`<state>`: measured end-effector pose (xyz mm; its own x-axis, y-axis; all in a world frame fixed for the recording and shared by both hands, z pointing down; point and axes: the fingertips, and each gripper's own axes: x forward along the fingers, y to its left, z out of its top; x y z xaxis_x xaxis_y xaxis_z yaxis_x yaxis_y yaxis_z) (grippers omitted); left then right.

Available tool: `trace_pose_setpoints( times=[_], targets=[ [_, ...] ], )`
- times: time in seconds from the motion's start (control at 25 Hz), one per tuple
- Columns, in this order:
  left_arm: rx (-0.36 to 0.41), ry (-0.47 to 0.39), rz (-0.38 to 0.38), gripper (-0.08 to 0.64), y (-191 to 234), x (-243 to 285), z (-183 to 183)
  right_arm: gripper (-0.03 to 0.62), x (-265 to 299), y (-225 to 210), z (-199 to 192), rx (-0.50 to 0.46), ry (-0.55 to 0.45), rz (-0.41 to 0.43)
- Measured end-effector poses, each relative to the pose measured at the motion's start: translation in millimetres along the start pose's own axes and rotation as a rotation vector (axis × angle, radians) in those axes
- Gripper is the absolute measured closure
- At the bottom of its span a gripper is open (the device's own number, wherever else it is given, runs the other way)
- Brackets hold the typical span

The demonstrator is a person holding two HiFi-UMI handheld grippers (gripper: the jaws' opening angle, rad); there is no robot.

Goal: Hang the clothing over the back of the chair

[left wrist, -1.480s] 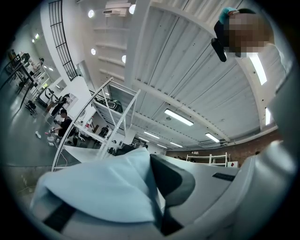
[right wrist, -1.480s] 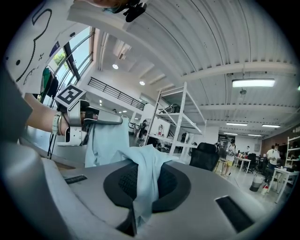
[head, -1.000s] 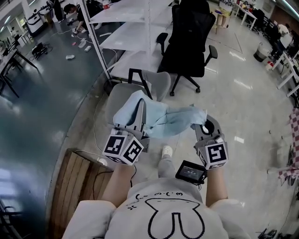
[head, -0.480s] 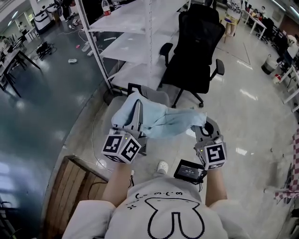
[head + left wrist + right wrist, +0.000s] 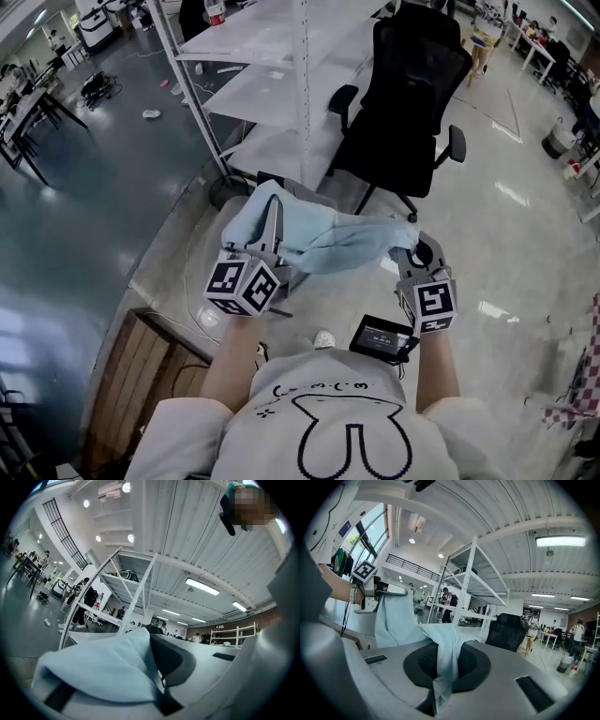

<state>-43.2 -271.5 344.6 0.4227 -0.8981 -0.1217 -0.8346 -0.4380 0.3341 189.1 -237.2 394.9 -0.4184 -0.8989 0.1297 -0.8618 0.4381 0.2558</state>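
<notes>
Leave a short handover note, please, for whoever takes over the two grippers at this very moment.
Left gripper: shut on one end of the light blue garment.
Right gripper: shut on its other end.
Garment: held up in the air, spread between the two grippers, clear of the black office chair that stands ahead beside the white shelving.
Done: garment picked up and spread.
Left: bring it to the chair, drape it over the backrest, then open both grippers.
</notes>
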Motion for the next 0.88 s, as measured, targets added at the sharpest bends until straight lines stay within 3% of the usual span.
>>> trace_pose_setpoints(
  times=[0.16, 0.56, 0.88],
  targets=[
    [0.017, 0.052, 0.037, 0.545, 26, 14, -19, 0.589, 12, -17, -36, 0.027, 0.087, -0.015],
    [-0.077, 0.143, 0.126, 0.545, 81, 39, -58, 0.589, 27, -51, -90, 0.083, 0.231, -0.040],
    [-0.015, 0.220, 0.094, 0.545, 80, 67, -91, 0.588, 64, -19, -116, 0.045, 0.358, 0.067]
  ],
)
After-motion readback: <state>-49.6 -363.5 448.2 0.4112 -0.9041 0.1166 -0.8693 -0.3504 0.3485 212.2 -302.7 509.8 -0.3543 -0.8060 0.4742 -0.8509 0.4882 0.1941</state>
